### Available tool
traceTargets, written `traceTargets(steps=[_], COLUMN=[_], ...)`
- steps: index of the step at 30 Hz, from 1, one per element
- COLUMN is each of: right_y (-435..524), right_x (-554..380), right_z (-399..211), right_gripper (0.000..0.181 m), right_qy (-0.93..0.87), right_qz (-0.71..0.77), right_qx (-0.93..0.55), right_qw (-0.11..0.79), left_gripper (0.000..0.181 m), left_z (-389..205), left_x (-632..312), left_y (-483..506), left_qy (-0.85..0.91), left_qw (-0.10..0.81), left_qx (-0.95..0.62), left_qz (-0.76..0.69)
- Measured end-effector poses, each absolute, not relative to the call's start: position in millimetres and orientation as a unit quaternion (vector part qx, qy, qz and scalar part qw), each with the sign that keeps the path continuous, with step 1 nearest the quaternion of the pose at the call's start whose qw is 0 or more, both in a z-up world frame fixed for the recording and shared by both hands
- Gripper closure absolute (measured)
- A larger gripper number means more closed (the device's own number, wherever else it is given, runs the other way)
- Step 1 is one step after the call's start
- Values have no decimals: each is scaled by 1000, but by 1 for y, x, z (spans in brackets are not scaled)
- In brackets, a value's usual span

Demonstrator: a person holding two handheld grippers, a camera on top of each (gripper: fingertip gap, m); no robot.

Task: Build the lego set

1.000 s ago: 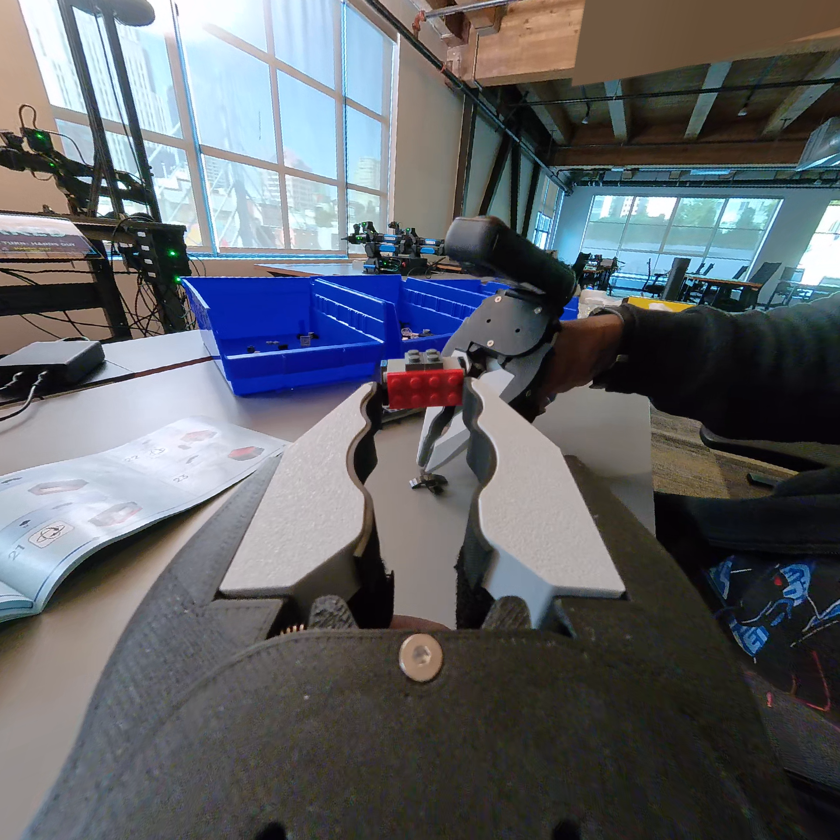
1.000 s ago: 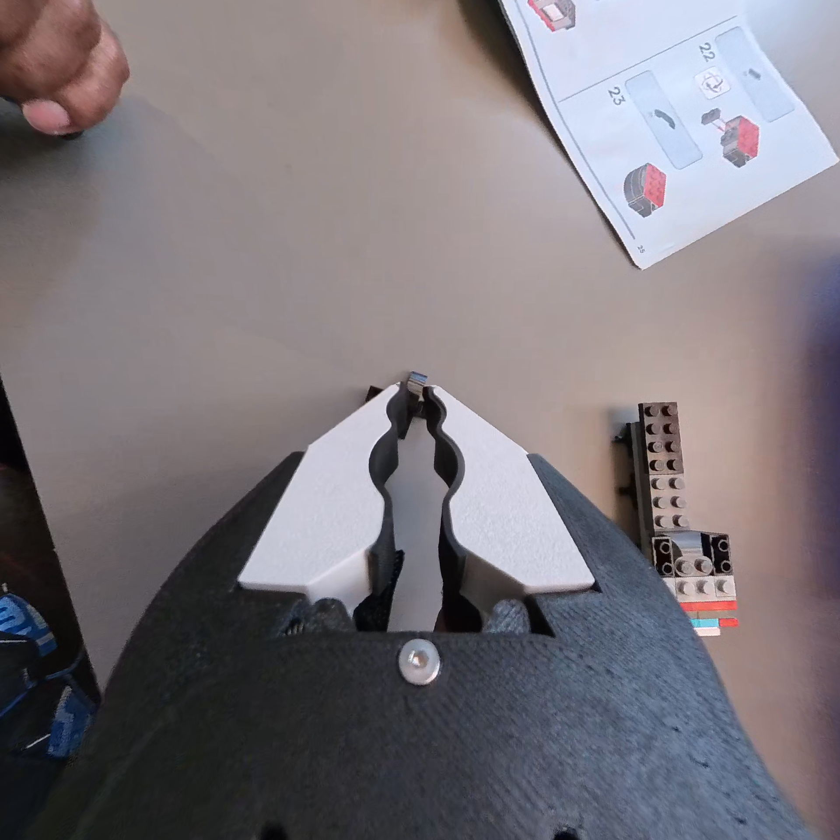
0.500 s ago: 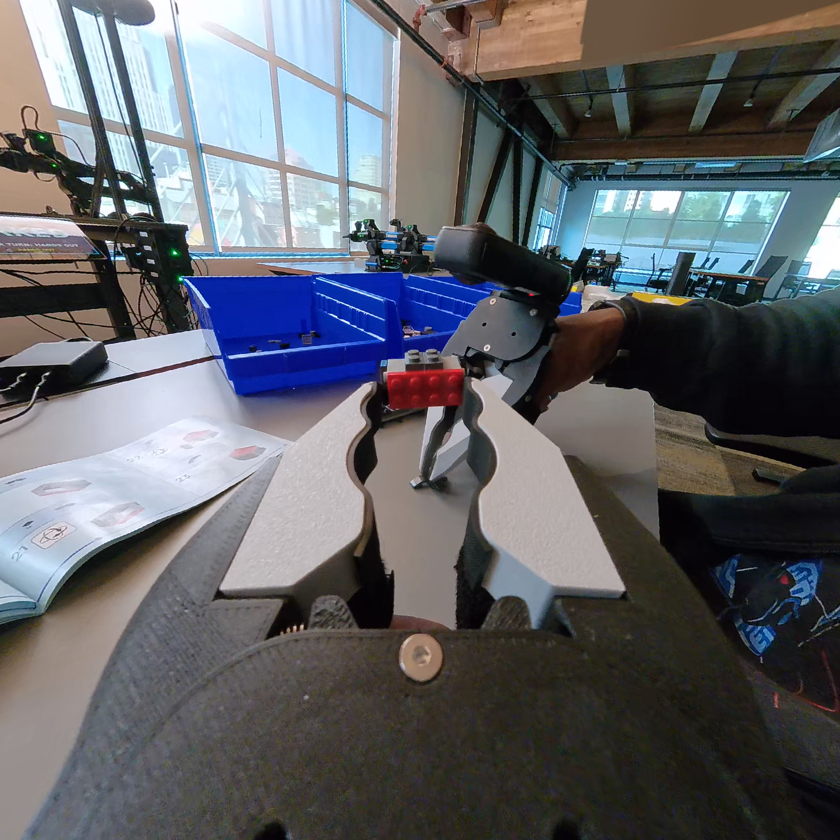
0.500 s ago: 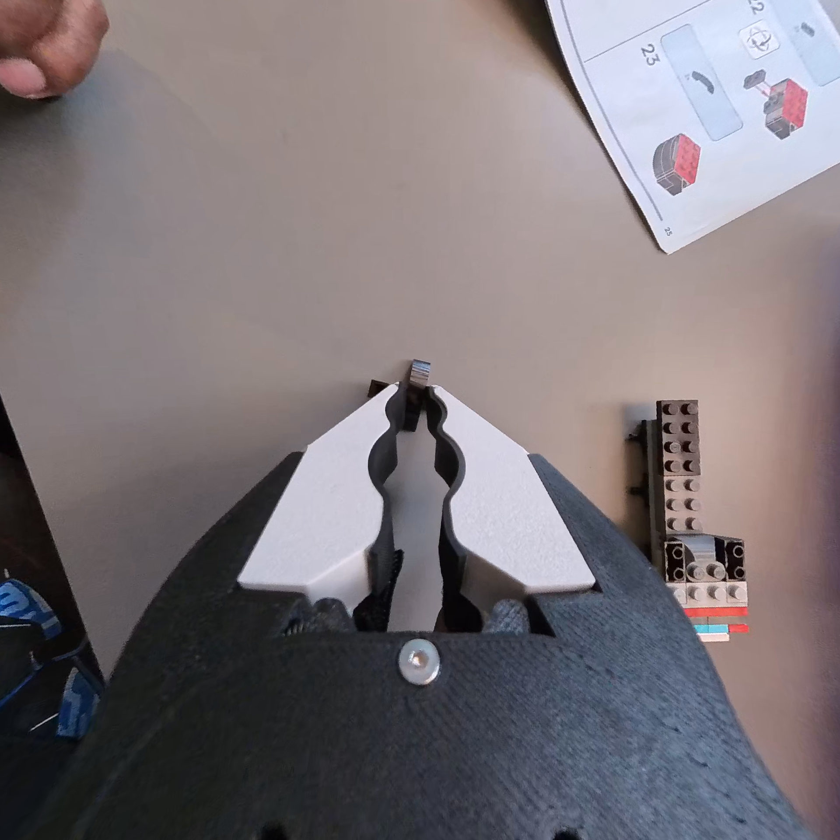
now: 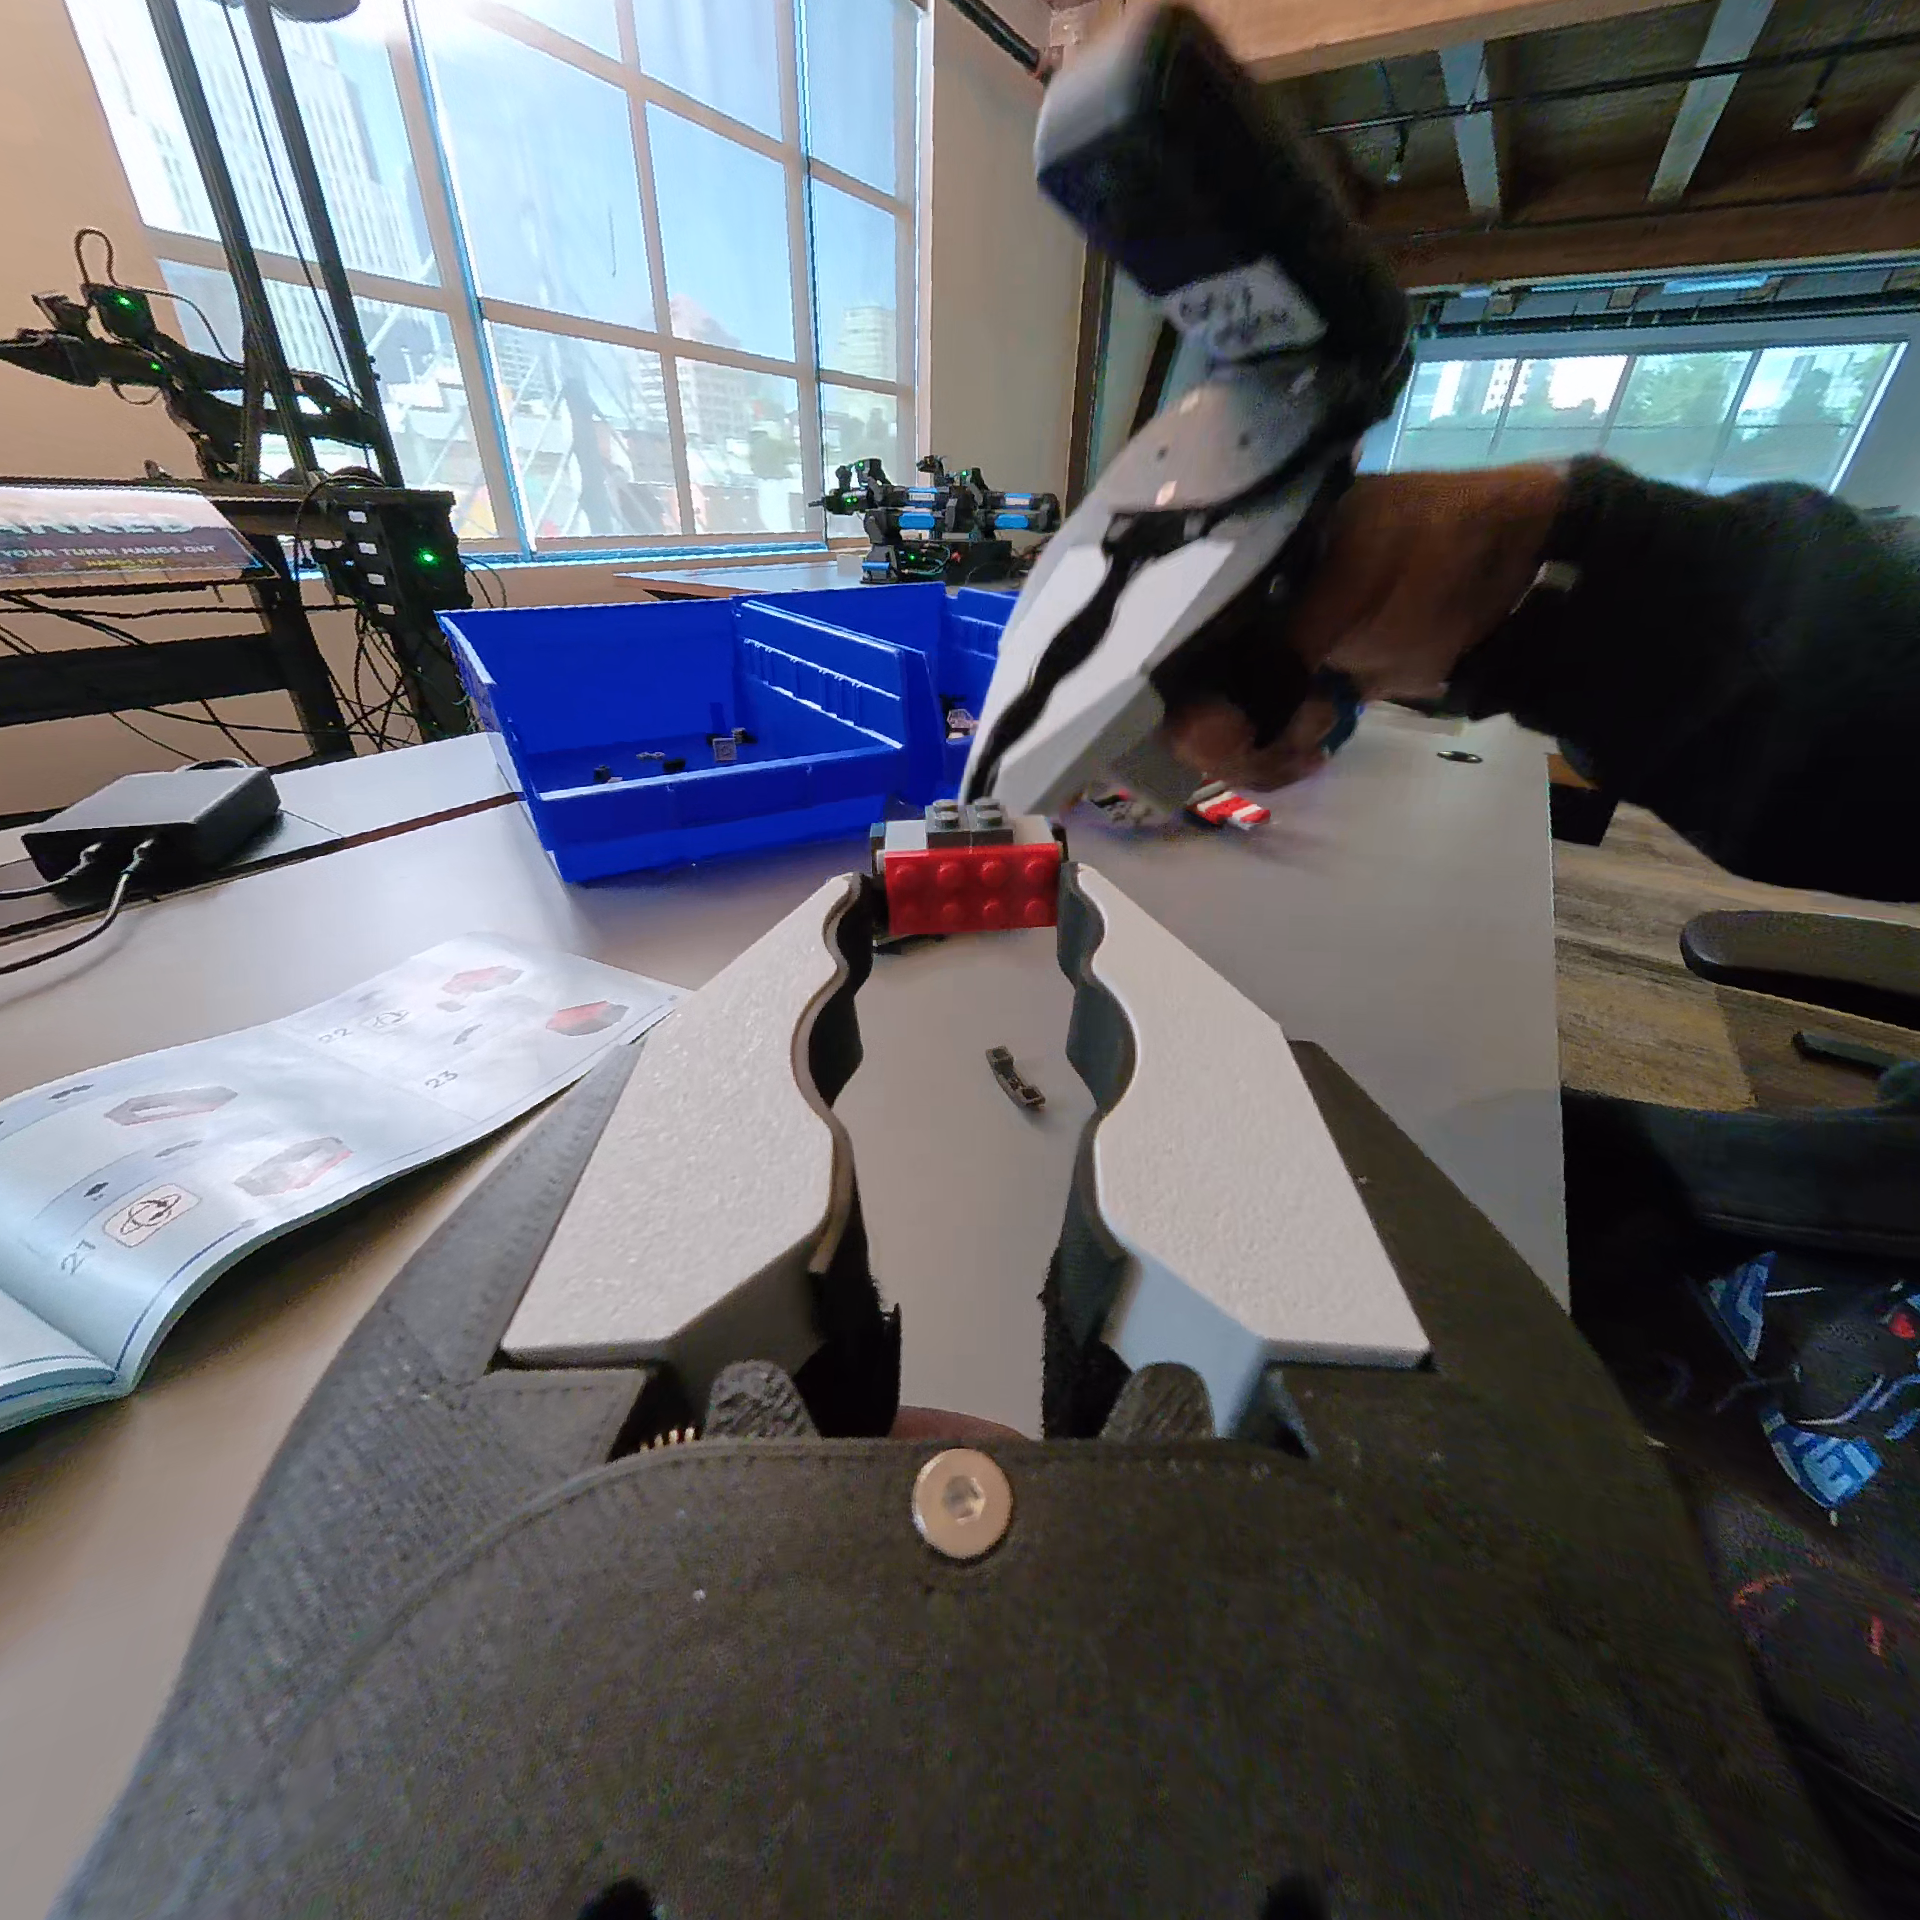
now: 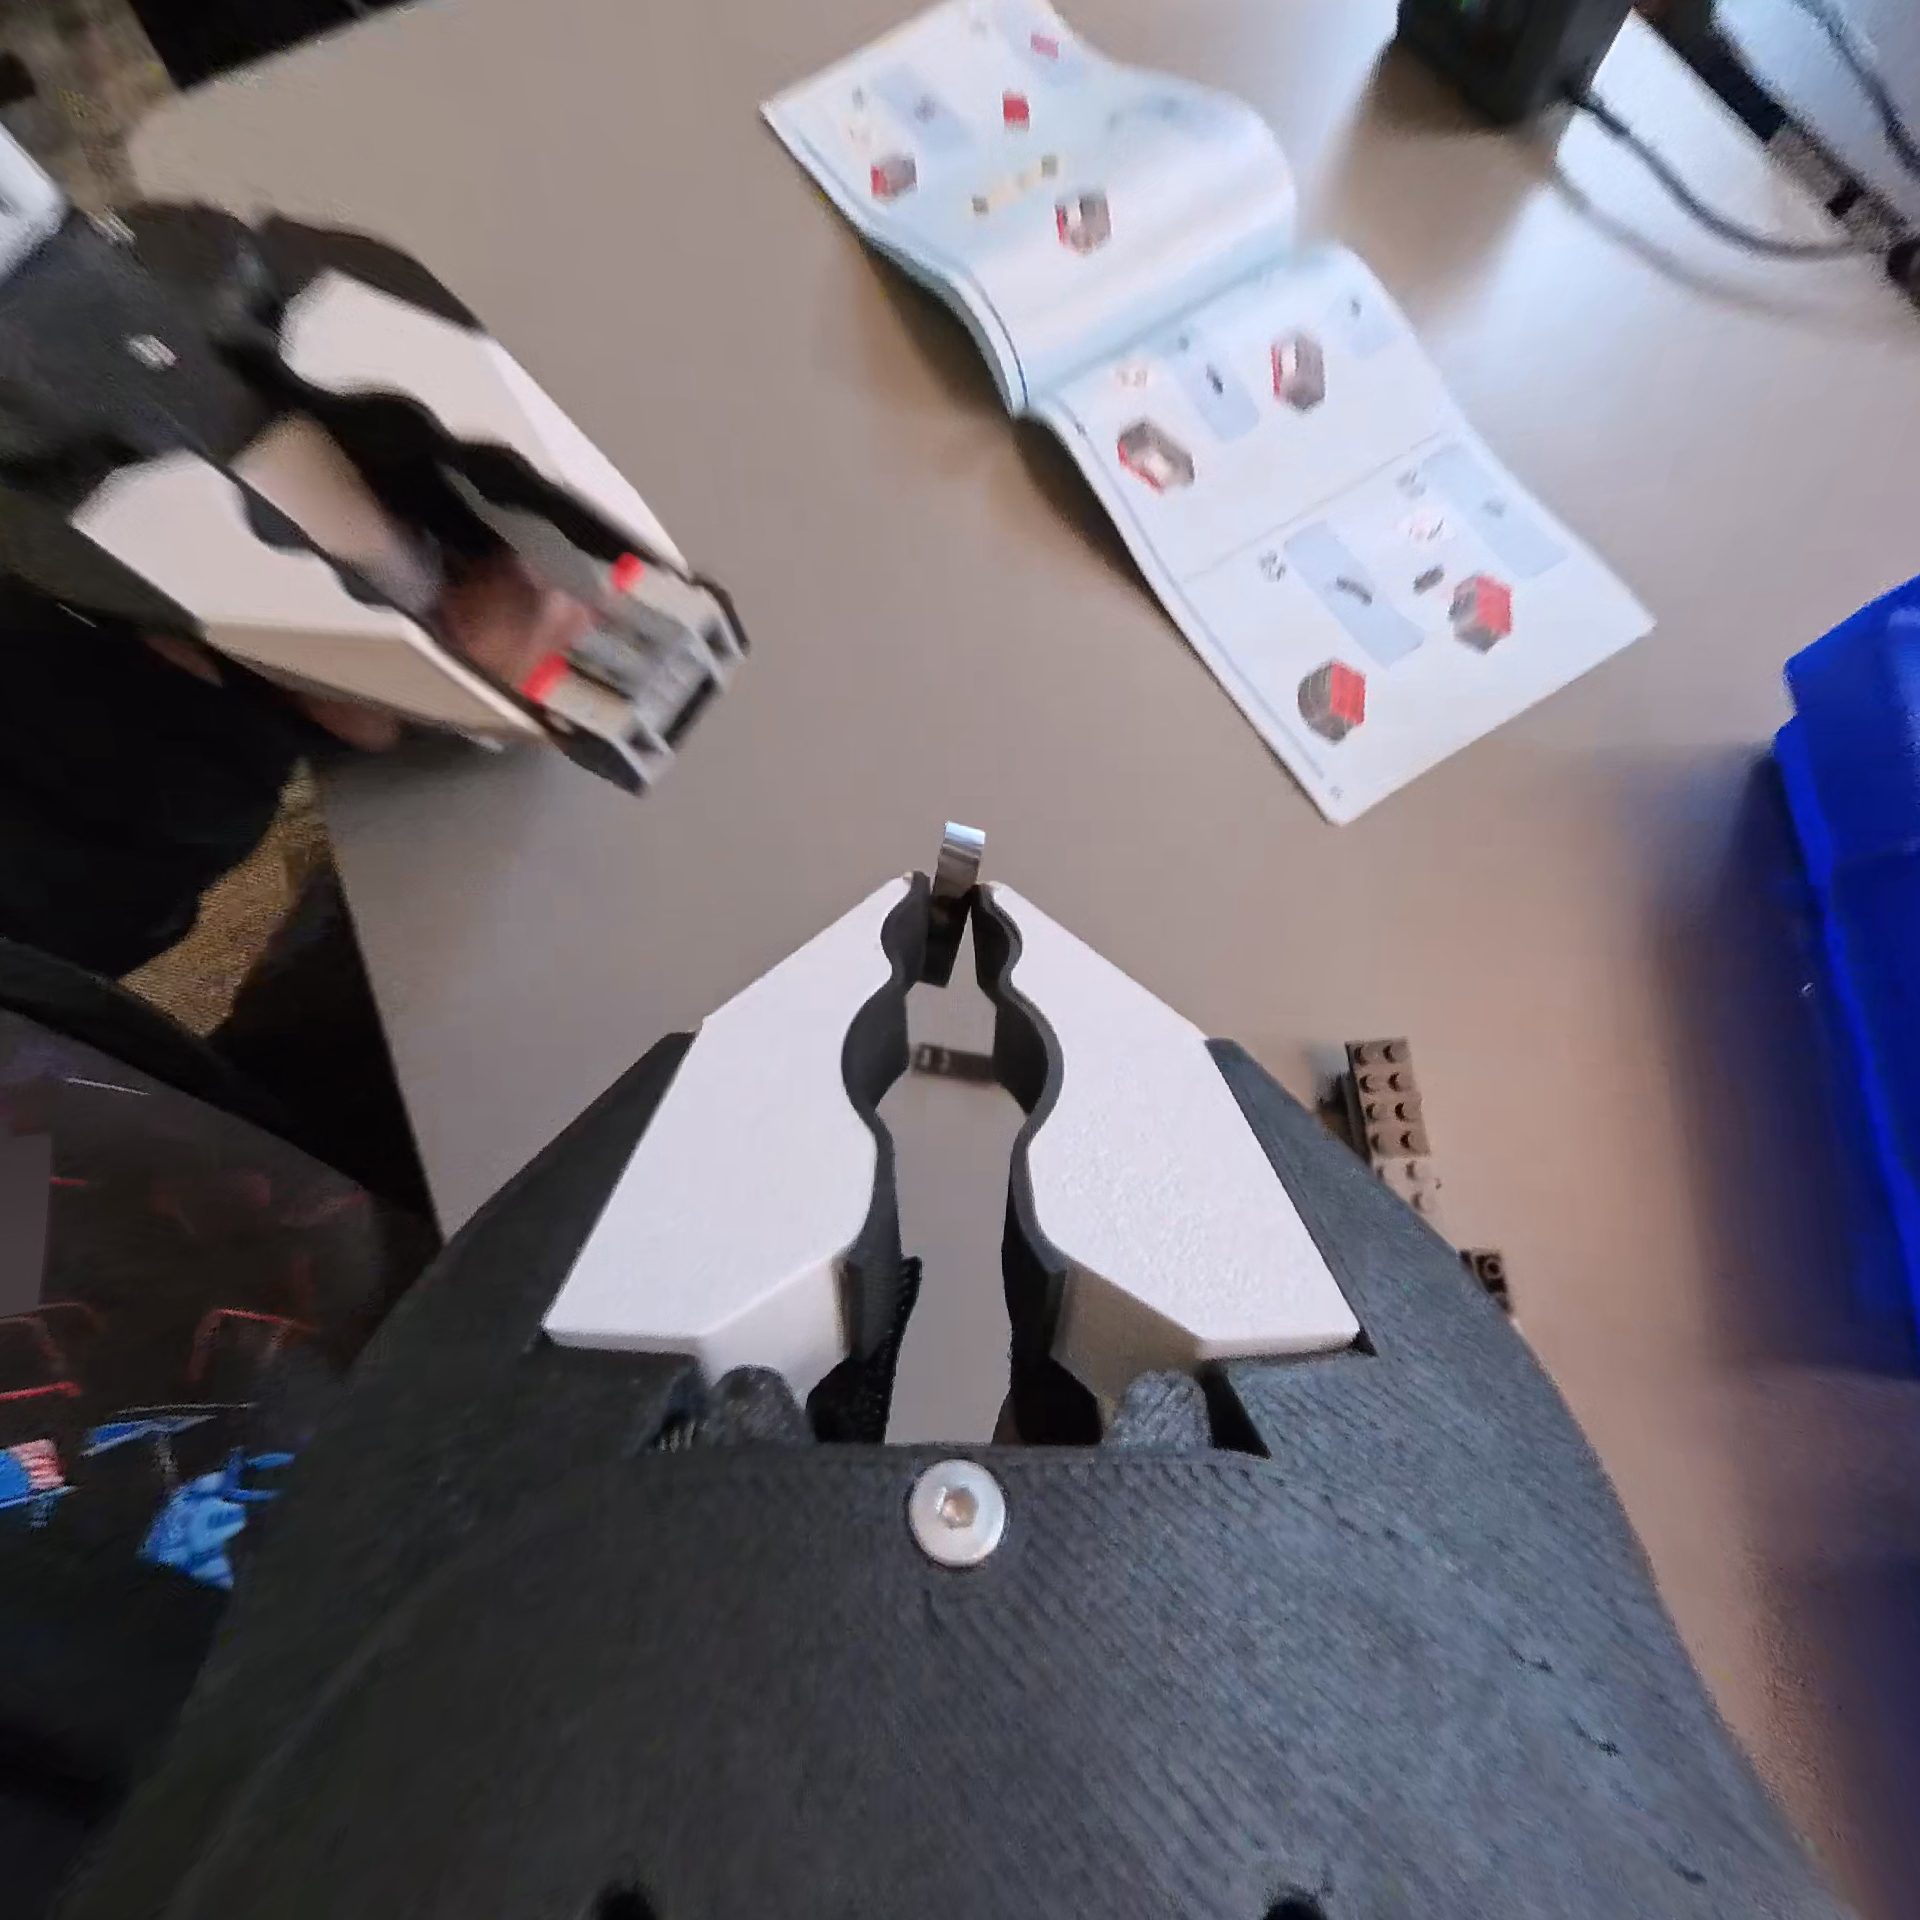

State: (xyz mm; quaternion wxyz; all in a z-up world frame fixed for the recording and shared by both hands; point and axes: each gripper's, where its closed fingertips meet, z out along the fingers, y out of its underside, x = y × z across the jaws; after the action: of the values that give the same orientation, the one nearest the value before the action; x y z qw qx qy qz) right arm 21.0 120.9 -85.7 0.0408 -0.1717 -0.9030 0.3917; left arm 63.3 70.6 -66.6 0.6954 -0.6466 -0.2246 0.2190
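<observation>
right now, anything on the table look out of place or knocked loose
One thing: a small dark piece lies loose on the bare table, apart from the blue bins. Otherwise the left gripper holds the red and grey block squarely.

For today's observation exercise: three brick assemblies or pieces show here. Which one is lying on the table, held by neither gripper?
The long grey studded assembly beside the blue bin. The red-and-grey block sits in the left gripper; the small dark piece in the right gripper.

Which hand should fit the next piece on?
Probably the right. Its tongs already pinch a small dark piece near the red block, which the left tongs are busy holding.
</observation>
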Motion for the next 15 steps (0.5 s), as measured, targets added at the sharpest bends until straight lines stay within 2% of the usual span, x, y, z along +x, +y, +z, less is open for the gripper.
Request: traceTargets(steps=[6, 15], right_y=[86, 65], right_x=[40, 52], right_z=[-38, -41], right_gripper=[174, 174], right_qy=[-903, -911], right_qz=[404, 387], right_qx=[-134, -132], right_qw=[49, 51], left_gripper=[146, 146], left_z=[-65, -64], left_x=[58, 54], left_y=[72, 67], left_qy=[-231, -240], left_qw=[691, 687], left_qx=[-642, -636], left_qz=[238, 256])
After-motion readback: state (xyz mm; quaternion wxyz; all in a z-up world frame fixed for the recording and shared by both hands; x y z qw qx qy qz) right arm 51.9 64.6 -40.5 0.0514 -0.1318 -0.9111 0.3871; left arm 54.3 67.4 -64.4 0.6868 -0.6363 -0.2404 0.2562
